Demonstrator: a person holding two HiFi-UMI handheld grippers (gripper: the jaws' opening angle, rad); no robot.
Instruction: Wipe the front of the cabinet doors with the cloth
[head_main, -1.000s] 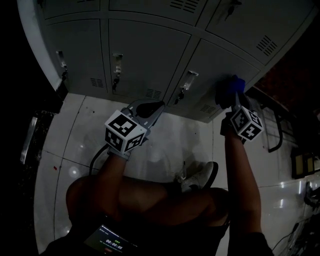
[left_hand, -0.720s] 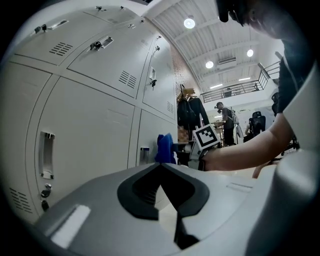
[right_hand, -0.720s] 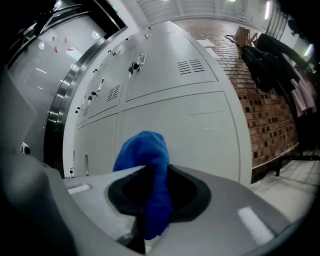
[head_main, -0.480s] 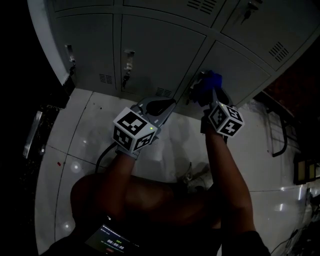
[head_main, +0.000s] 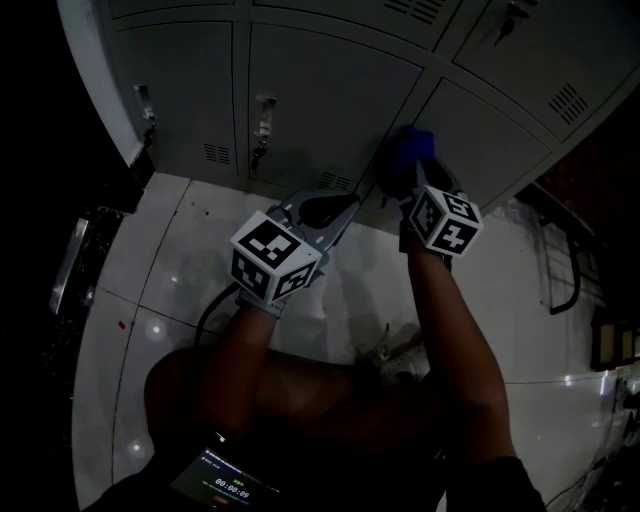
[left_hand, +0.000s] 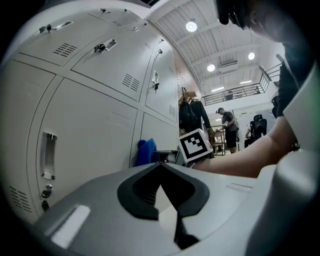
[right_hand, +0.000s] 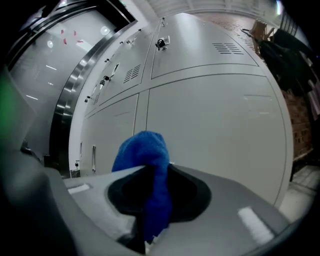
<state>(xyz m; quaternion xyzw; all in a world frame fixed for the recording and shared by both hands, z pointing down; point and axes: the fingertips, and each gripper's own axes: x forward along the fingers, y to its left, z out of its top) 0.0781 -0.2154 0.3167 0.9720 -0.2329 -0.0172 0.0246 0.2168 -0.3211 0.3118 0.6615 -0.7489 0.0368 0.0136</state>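
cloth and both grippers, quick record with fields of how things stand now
cloth: blue, bunched
held by: right gripper, jaws shut on it
cloth position: up against the cabinet doors, by the seam between two lower doors
left gripper: jaws together, nothing between them, apart from the cloth
doors: grey metal, vent slots and handles, those in view closed
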